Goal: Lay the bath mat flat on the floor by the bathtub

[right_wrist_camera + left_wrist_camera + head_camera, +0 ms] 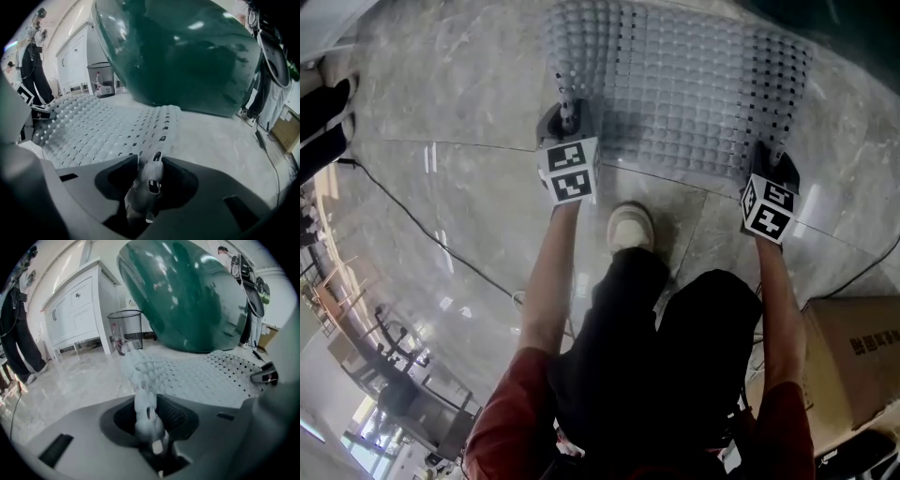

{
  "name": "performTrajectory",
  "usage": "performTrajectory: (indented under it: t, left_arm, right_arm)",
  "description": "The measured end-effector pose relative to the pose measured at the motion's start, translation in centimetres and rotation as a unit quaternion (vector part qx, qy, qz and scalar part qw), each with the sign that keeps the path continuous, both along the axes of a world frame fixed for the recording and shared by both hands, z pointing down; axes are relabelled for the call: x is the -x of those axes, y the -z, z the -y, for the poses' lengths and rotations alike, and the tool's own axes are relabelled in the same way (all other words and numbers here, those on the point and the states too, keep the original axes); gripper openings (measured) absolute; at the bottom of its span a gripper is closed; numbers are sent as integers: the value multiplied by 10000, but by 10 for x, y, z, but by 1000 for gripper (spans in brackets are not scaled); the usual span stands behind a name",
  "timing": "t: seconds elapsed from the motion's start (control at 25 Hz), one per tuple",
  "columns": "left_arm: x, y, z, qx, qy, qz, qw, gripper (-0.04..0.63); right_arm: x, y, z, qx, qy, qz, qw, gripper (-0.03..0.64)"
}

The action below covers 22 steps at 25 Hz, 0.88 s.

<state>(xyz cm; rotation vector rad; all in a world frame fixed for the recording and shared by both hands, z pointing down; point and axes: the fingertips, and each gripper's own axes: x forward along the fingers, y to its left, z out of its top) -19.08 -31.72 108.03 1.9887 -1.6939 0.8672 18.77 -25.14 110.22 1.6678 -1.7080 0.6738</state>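
Observation:
The grey studded bath mat (694,94) lies spread on the marble floor in front of the dark green bathtub (187,291). My left gripper (567,98) is at the mat's near left corner. In the left gripper view that corner (145,404) stands bunched between the jaws of the left gripper (150,420), and a ribbed pad (174,414) shows bare beside it. My right gripper (773,150) is at the near right corner. In the right gripper view the crumpled corner (149,180) sits loose between the parted jaws of the right gripper (147,185), below the bathtub (178,51).
My shoe (630,227) stands just behind the mat's near edge. A cardboard box (853,366) sits at the right, and a black cable (422,225) runs across the floor at the left. A white cabinet (75,310) and a wire bin (125,329) stand left of the tub. A person (14,333) stands at the far left.

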Motion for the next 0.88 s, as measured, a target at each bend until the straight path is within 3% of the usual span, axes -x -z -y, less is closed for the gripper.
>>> performTrajectory:
  t: [0.16,0.36,0.72,0.88]
  left_arm:
    - [18,-12,6,348,44,-57,9994,143]
    - [32,-24,9,616,-164,169,9978,198]
    - [45,-33,7,525,60,231,9983,267]
    - [41,-31,6,428,150,139,9989,296]
  right_arm:
    - [-7,-11,-2,158,-126,21,9998,149]
    - [-9,-15,-2,160,-173,40,9997,171]
    - [-17,-13,-1,49,-309,34,9995,265]
    - [-17,-3,0,-126,-128,-102,9998,306]
